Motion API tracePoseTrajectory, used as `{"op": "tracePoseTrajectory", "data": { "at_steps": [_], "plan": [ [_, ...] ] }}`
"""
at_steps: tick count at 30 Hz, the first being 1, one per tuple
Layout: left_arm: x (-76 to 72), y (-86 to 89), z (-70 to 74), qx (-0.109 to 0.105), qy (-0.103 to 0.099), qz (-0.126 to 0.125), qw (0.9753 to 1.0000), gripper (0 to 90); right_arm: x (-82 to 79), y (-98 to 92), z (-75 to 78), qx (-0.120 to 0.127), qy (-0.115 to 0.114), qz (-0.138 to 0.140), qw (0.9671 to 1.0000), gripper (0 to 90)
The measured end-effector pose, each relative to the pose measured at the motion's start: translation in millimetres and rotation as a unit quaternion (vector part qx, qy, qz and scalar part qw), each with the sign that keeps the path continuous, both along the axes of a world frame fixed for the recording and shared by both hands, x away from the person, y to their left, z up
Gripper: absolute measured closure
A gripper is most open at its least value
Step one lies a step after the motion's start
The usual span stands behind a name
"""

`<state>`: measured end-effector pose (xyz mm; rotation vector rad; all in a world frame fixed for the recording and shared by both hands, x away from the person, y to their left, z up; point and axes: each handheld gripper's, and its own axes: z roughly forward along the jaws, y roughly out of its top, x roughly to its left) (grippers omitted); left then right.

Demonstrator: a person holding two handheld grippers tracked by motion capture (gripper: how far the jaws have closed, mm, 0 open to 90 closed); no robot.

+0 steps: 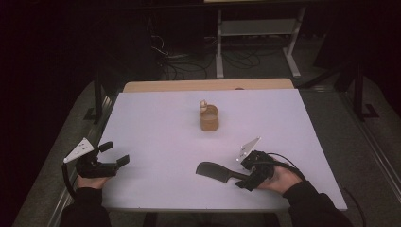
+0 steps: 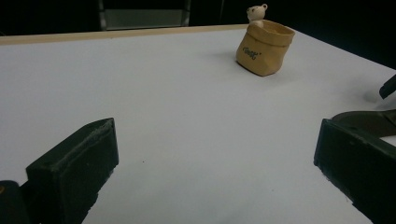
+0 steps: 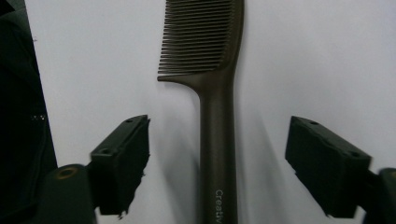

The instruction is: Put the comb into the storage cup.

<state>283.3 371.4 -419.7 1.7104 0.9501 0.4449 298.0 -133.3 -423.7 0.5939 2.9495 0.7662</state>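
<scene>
So my right tool point(image 3: 217, 154) was spread wide around the dark comb's point(image 3: 210, 70) handle, not touching it, comb flat on the worktop point(image 1: 156, 123). Left tool point(image 2: 210, 158) sat spread too, gripping nothing.

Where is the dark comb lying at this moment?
In the high view the comb lies flat on the white table, near its front edge, with its handle between the open jaws of the right gripper.

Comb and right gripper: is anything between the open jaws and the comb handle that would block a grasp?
Nothing visible does. The comb lies flat on the white table with its handle running between the right gripper's open jaws, bare table on both sides. The small bag stands farther back, well apart.
</scene>
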Motion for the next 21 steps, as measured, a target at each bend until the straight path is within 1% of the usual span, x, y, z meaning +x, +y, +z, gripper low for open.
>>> {"op": "tracePoseTrajectory", "data": {
  "at_steps": [2, 3, 4, 5, 6, 7, 10, 12, 16, 18, 21],
  "plan": [
    [0.1, 0.0, 0.0, 0.001, 0.000, 0.000, 1.0000, 0.0, 0.5, 1.0, -0.9, -0.003, 0.004, 0.001, 1.0000, 29.1],
    [0.1, 0.1, 0.0, 0.000, 0.000, -0.001, 1.0000, 0.0, 0.5, 1.0, -0.9, -0.003, 0.004, 0.001, 1.0000, 29.1],
    [0.2, 0.1, 0.0, 0.001, 0.000, -0.001, 1.0000, 0.0, 0.4, 1.1, -1.0, -0.004, 0.009, 0.002, 0.9999, 33.9],
    [0.2, 0.1, 0.0, 0.001, 0.000, -0.001, 1.0000, 0.0, 0.4, 1.2, -0.9, -0.006, 0.010, 0.004, 0.9999, 36.1],
    [0.2, 0.0, 0.0, 0.001, 0.000, -0.001, 1.0000, 0.0, 0.4, 1.2, -0.9, -0.006, 0.010, 0.004, 0.9999, 36.1],
    [0.2, -0.1, 0.0, 0.001, 0.000, -0.001, 1.0000, 0.0, 0.5, 1.8, -0.7, -0.009, 0.011, 0.008, 0.9999, 41.0],
    [0.2, -0.2, 0.0, 0.001, 0.000, -0.001, 1.0000, 0.0, 0.6, 3.1, -0.5, -0.014, 0.012, 0.009, 0.9998, 44.1],
    [0.2, 0.1, 0.0, 0.001, 0.000, -0.001, 1.0000, 0.0, 1.0, 5.0, -0.1, -0.019, 0.012, 0.010, 0.9997, 49.7],
    [0.3, 0.1, -0.1, 0.001, 0.000, -0.001, 1.0000, 0.0, 1.5, 6.5, -0.9, -0.024, 0.014, 0.010, 0.9996, 52.7],
    [0.3, 0.0, 0.0, 0.001, -0.001, -0.001, 1.0000, 0.0, 2.3, 7.2, -2.0, -0.031, 0.014, 0.009, 0.9994, 55.2],
    [0.3, 0.1, 0.0, 0.001, -0.001, -0.001, 1.0000, 0.0, 2.4, 7.5, -2.5, -0.033, 0.015, 0.008, 0.9993, 57.3]
  ]
}}
